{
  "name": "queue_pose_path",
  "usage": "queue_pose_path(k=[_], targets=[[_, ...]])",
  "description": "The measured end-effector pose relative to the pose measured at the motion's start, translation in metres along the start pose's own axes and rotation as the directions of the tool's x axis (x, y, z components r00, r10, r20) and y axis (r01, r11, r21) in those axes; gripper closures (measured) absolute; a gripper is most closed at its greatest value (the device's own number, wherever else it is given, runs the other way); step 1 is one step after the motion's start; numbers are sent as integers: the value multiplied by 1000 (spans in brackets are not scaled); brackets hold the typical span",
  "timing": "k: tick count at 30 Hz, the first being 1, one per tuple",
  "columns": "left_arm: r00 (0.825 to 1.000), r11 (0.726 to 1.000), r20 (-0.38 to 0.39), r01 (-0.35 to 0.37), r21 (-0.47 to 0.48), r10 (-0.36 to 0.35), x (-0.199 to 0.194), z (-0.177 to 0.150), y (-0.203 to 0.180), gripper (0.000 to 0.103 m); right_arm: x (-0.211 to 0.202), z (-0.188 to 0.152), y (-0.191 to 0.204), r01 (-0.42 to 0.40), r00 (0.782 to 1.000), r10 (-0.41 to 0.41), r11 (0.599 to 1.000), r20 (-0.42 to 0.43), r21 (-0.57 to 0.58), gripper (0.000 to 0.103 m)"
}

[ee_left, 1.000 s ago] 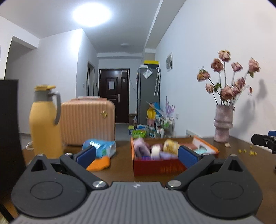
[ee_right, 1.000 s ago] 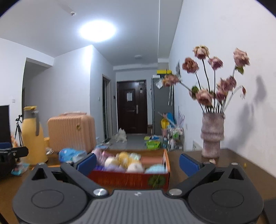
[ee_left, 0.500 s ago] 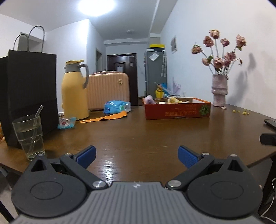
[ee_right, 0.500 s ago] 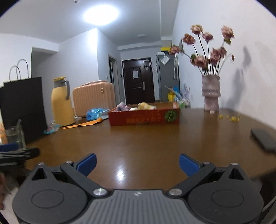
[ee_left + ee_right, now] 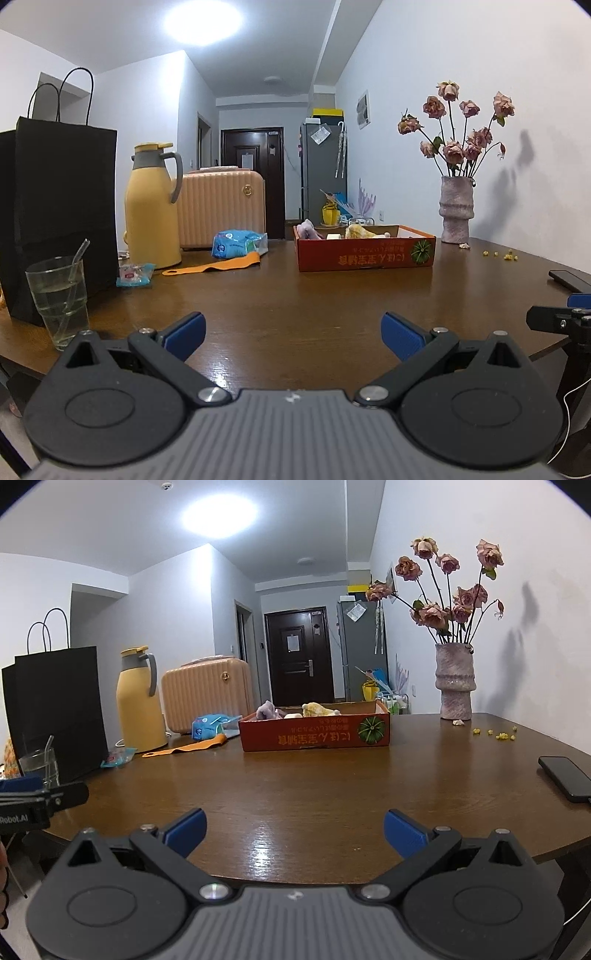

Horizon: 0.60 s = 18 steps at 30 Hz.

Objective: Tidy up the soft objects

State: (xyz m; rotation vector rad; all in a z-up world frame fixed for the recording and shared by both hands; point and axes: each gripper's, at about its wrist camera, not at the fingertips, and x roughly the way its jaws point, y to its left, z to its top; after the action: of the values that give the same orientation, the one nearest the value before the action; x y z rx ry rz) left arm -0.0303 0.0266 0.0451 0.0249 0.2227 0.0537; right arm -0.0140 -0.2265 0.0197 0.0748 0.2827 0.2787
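Observation:
A red cardboard box (image 5: 365, 254) (image 5: 314, 734) stands far back on the brown table. Soft toys poke above its rim: a purple one (image 5: 308, 229) (image 5: 266, 710) and a yellow one (image 5: 357, 232) (image 5: 317, 709). My left gripper (image 5: 293, 334) is open at the table's near edge with nothing between its blue pads. My right gripper (image 5: 294, 830) is open too, also at the near edge and holding nothing. Each gripper's tip shows at the side of the other view. Both are well short of the box.
A black paper bag (image 5: 55, 218), a glass with a straw (image 5: 59, 301), a yellow thermos (image 5: 149, 206), a peach suitcase (image 5: 221, 210), a blue packet (image 5: 236, 243) and an orange strip (image 5: 218, 266) occupy the left. A vase of dried roses (image 5: 455, 210) and a phone (image 5: 563, 778) sit right.
Both grippers have drawn back from right over the box to the table's near edge. The box now looks small and far away. Both stayed open.

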Motion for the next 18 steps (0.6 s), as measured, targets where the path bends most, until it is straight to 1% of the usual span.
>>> queue_pose_path(k=[2, 10, 18], targets=[[1000, 1000, -2, 5, 6, -5, 0, -1, -1, 0, 2, 1, 0, -7, 1000, 7, 1000, -6, 4, 0], [1000, 1000, -1, -5, -5, 5, 0, -1, 0, 0, 1, 3, 0, -9, 1000, 9, 1000, 21, 8, 0], [1000, 1000, -5, -5, -6, 5, 2, 0, 1, 0, 2, 1, 1, -4, 1000, 4, 1000, 14, 6, 0]])
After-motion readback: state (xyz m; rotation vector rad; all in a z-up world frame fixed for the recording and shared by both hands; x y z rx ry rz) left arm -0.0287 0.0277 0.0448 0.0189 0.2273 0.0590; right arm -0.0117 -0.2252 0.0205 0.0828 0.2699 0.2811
